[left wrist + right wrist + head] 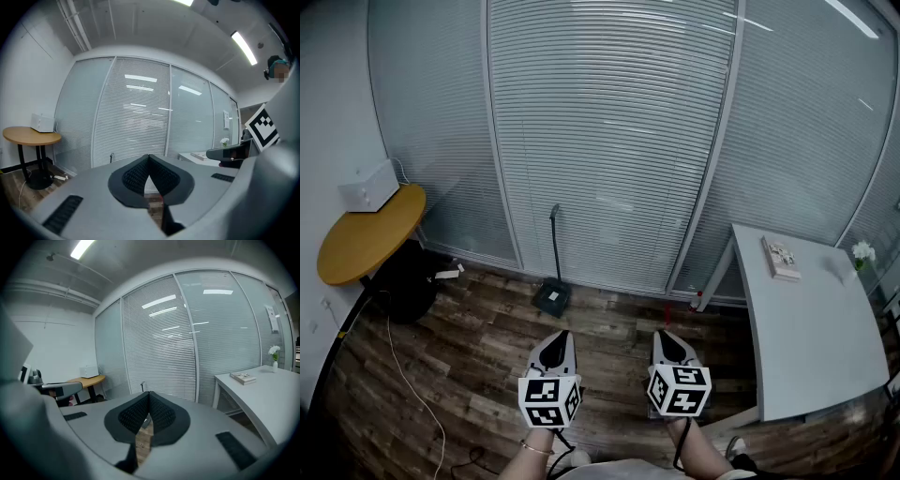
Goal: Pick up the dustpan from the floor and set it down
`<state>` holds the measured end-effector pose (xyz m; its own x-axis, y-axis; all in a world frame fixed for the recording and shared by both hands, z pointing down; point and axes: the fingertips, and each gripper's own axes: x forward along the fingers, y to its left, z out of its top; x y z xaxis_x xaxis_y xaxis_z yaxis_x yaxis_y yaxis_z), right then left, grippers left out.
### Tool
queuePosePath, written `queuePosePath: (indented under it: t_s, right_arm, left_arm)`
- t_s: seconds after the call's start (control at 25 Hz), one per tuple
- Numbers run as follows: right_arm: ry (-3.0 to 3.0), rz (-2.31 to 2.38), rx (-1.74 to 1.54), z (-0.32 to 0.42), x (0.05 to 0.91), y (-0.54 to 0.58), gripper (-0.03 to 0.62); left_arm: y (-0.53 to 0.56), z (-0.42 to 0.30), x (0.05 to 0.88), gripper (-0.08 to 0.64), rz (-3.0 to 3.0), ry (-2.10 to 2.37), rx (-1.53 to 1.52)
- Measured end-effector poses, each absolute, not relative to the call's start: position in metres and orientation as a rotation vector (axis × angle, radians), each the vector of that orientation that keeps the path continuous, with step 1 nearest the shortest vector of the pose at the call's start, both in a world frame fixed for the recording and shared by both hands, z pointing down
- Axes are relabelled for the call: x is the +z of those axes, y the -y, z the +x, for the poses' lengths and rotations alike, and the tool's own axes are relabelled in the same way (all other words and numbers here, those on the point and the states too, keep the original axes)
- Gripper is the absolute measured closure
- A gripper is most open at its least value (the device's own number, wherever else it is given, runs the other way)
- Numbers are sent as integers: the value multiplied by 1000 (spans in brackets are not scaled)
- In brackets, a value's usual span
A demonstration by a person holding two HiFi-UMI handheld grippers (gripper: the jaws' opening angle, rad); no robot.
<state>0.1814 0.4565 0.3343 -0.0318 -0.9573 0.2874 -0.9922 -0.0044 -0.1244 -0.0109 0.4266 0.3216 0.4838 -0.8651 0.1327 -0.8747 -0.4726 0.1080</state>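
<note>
Squeezed shut and empty: left gripper (558, 342). Just ahead of it, on the floor (478, 375) by the glass wall (609, 141): dustpan (552, 298), long handle (556, 244) standing up. Squeezed shut and empty too: right gripper (667, 342). Open one wide first, reach forward and down, pinch the handle low, lift slow. One round table (366, 246), two grippers, one dustpan, one white table (811, 319).

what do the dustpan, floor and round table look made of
Dustpan: dark and matte, probably plastic, with a thin upright handle; it is too small to be sure.
Floor: brown planks with visible grain and a slight sheen, so wood or wood-look laminate.
Round table: a smooth, even yellow-tan top, likely veneer or laminate.
</note>
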Motion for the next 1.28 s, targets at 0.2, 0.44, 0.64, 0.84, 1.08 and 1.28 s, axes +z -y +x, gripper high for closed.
queuePosePath:
  t_s: [0.2,0.44,0.64,0.84,1.08,1.28]
  right_arm:
    - [2134,2079,443,170,337,-455,560]
    - [2151,2087,447,156,335,-446,560]
    - [2130,2108,475,149,342,-446,560]
    - [2106,2122,504,150,351,-441,560]
    - [2100,2114,511,148,357,-428,560]
    - [2117,2086,527,150,362,-399,560]
  left_arm:
    - [-425,-20,325,543,2552,1523,85]
    - [-417,-34,329,543,2542,1522,91]
    - [-415,-45,335,543,2552,1513,102]
    - [-404,-52,344,543,2534,1519,115]
    - [-389,-56,350,543,2523,1533,131]
    - [-366,-56,353,543,2508,1564,149]
